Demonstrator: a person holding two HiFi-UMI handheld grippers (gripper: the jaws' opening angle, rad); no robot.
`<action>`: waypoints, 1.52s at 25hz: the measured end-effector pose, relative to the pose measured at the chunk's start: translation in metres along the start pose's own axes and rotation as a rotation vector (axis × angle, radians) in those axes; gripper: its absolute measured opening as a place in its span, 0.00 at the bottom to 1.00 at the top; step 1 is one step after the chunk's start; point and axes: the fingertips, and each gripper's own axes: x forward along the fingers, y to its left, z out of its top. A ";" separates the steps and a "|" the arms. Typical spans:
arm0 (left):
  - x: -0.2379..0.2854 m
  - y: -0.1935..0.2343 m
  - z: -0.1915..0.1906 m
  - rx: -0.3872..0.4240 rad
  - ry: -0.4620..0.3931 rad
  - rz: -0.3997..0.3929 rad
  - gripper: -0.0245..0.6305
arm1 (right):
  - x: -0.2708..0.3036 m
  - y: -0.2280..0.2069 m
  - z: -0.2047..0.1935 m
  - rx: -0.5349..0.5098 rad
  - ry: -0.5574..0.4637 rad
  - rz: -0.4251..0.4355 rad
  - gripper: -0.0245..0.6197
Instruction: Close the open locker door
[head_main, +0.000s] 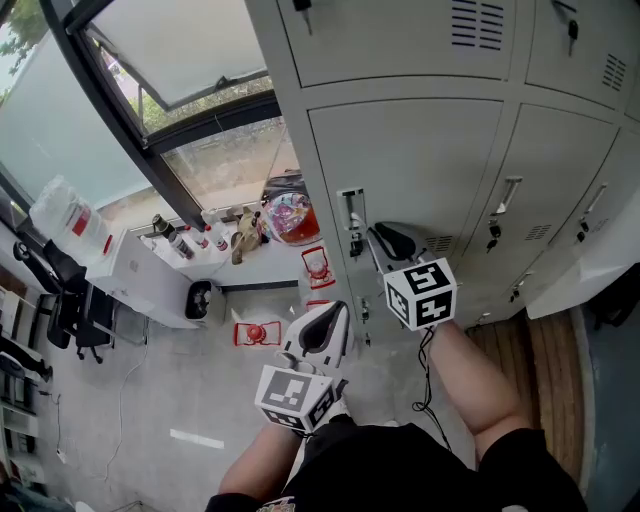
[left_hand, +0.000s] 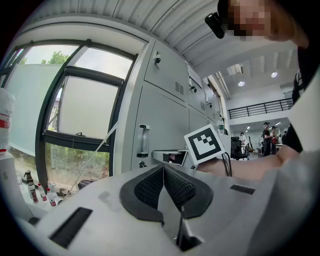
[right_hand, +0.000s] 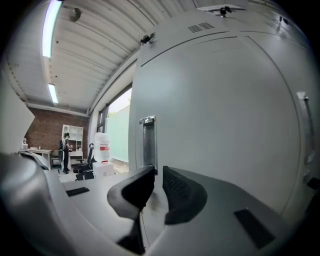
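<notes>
Bank of grey steel lockers (head_main: 560, 60), doors fitted with vent slots and key locks. The task's locker door (head_main: 420, 170) is in the middle row, nearest the window; it sits close to flush with its neighbours, and whether it is latched cannot be told. Its recessed metal handle (head_main: 352, 222) runs upright along the edge next to the window.

Right gripper (head_main: 378, 235) points at that edge. Its jaws stand a narrow gap apart and hold nothing; the handle rises just beyond their tips.

Left gripper (head_main: 330, 315) is held lower and nearer the body, clear of the lockers. Its jaws are closed tip to tip, with nothing between them.

Each gripper carries a marker cube (head_main: 421, 292) printed with black-and-white squares.

A water jug (head_main: 70, 215) bears a red label; its print is too small to read.
</notes>
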 end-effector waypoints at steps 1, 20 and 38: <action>0.000 -0.005 0.000 -0.002 -0.002 -0.003 0.07 | -0.006 -0.004 -0.003 0.010 0.004 -0.007 0.20; -0.030 -0.100 -0.024 -0.043 0.026 -0.041 0.07 | -0.145 -0.010 -0.028 -0.012 0.019 -0.060 0.12; -0.107 -0.084 -0.023 -0.061 -0.006 -0.079 0.07 | -0.212 0.097 -0.043 0.035 0.005 -0.078 0.12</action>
